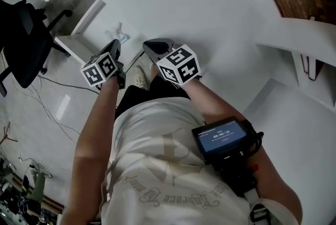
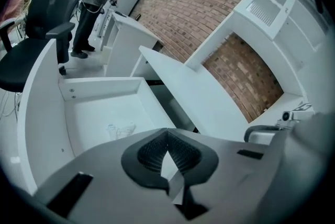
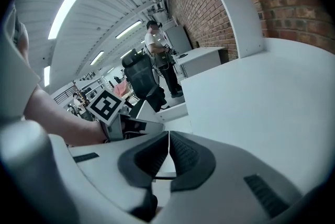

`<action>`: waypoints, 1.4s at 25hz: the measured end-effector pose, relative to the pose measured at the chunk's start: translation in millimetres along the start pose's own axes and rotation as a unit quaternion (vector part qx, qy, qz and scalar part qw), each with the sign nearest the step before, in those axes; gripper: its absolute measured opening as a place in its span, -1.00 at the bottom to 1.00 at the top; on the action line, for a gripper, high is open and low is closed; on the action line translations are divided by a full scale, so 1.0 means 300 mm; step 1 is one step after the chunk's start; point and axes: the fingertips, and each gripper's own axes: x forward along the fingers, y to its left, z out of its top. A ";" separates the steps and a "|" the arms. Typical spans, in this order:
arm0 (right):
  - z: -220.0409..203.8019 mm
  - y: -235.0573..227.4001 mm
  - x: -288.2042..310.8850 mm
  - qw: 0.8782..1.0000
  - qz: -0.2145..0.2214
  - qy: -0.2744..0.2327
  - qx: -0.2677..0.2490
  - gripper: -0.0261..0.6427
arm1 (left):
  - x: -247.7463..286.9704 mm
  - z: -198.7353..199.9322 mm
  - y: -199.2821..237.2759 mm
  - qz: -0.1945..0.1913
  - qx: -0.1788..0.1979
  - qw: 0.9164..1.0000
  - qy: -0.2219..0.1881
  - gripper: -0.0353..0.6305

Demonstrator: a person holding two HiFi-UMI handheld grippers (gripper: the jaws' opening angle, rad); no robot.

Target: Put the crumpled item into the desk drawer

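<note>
White table (image 1: 210, 3) and a brick wall fill my feed. One crumpled item (image 2: 120, 130) lies loose in the one open drawer (image 2: 99, 85), at ten o'clock of my left gripper (image 2: 167, 150), whose jaws are closed on nothing. My right gripper (image 3: 168, 150), the second of two, is closed and empty too. I judge the drop done. To finish well, I'd push the drawer front squarely, keeping clear of the item.

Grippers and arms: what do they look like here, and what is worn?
The left gripper and right gripper are both grey, with black ribbed pads, and each has a white cube carrying black square markers. The person wears a pale printed T-shirt with short sleeves. A black screen device sits at the right forearm.
</note>
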 end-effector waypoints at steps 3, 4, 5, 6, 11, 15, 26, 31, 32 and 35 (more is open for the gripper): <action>0.009 0.001 -0.007 1.000 -0.003 -0.010 -0.003 -0.85 | -0.035 0.006 -0.032 -0.011 0.019 1.000 -0.005 -0.83; 0.011 0.000 -0.007 1.000 -0.003 -0.012 -0.005 -0.85 | -0.045 0.006 -0.040 -0.014 0.027 1.000 -0.007 -0.83; 0.014 -0.001 -0.008 1.000 -0.003 -0.015 -0.007 -0.85 | -0.056 0.005 -0.047 -0.017 0.034 0.999 -0.008 -0.83; 0.016 -0.001 -0.009 1.000 -0.003 -0.017 -0.010 -0.85 | -0.069 0.002 -0.055 -0.020 0.041 0.999 -0.009 -0.83; 0.045 0.022 -0.049 0.999 -0.015 -0.035 -0.030 -0.85 | -0.164 -0.015 -0.102 -0.039 0.071 0.997 -0.012 -0.83; 0.075 0.011 -0.062 0.998 -0.025 -0.053 -0.040 -0.85 | -0.199 0.006 -0.137 -0.052 0.095 0.994 -0.022 -0.83; 0.125 0.091 -0.152 0.993 -0.029 -0.091 -0.063 -0.85 | -0.358 0.085 -0.274 -0.086 0.175 0.978 -0.069 -0.83; 0.114 0.125 -0.215 0.992 -0.030 -0.104 -0.059 -0.85 | -0.433 0.057 -0.326 -0.098 0.201 0.971 -0.081 -0.83; 0.106 0.131 -0.230 0.992 -0.032 -0.105 -0.057 -0.85 | -0.447 0.046 -0.338 -0.103 0.205 0.970 -0.081 -0.83; 0.116 0.162 -0.232 0.992 -0.027 -0.114 -0.054 -0.85 | -0.498 0.048 -0.335 -0.105 0.222 0.965 -0.091 -0.83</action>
